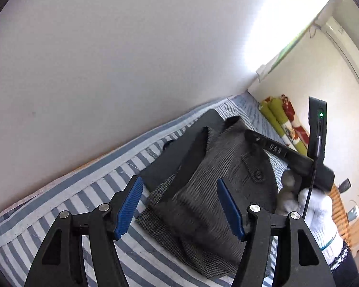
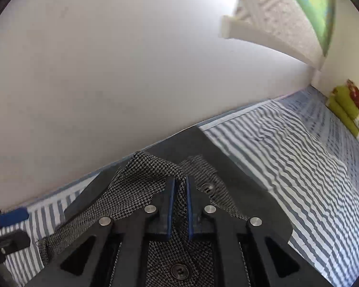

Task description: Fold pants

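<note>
Grey houndstooth pants (image 1: 210,191) lie bunched on the striped bed, partly over a dark flat panel (image 1: 165,160). My left gripper (image 1: 179,180) hovers open just above their near end, with nothing between its blue pads. A white-gloved hand (image 1: 316,205) holds my right gripper, a dark bar (image 1: 287,154), over the far side of the pants. In the right wrist view my right gripper (image 2: 180,179) has its pads nearly together on a raised ridge of the pants (image 2: 141,174). Two buttons (image 2: 208,187) show on the fabric. A blue pad of the left gripper (image 2: 13,216) shows at the lower left.
The blue-and-white striped bed (image 2: 287,155) runs along a white wall (image 1: 107,59). A rolled green and red quilt (image 1: 284,119) lies at the bed's far end. An air conditioner (image 1: 344,45) hangs high on the right, above a wooden slatted piece (image 1: 339,205).
</note>
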Motion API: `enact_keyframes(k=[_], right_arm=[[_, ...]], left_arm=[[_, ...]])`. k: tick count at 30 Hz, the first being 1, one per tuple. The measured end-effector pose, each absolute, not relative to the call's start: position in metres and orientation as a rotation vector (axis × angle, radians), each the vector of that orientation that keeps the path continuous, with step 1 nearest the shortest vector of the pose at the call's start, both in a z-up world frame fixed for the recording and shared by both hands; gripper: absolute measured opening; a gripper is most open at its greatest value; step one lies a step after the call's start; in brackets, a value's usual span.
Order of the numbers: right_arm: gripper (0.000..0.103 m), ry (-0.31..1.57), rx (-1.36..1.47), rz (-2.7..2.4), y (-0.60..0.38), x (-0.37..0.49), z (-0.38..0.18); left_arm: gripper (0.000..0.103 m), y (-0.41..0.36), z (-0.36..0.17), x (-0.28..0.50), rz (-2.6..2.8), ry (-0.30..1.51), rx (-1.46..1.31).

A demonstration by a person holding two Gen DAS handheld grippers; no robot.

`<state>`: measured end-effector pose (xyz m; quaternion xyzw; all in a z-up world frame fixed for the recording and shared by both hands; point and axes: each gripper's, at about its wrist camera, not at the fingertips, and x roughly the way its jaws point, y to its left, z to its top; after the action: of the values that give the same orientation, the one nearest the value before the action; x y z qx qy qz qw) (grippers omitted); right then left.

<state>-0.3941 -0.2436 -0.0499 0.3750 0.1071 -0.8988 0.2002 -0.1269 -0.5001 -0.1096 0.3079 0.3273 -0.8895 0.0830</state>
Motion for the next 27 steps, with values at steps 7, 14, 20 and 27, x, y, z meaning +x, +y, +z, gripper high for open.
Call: enact_keyframes(k=[7, 14, 20, 27], right_arm=[[0.02, 0.266, 1.178, -2.372, -0.253, -0.405, -0.062], [0.031, -0.015, 0.988, -2.473, -0.192, -0.371, -0.016], [0.026, 0.117, 1.271, -2.44, -0.187, -0.397, -0.087], [0.028, -0.138, 1.126, -2.476, -0.145, -0.354, -0.045]], left_arm=[[0.068, -0.476, -0.107, -0.14, -2.719, 0.875, 0.972], [0.068, -0.46, -0.136, -0.165, -2.616, 0.682, 1.191], [0.068, -0.459, -0.141, -0.17, -2.59, 0.707, 1.201], [0.068, -0.448, -0.116, -0.159, -2.671, 0.684, 1.084]])
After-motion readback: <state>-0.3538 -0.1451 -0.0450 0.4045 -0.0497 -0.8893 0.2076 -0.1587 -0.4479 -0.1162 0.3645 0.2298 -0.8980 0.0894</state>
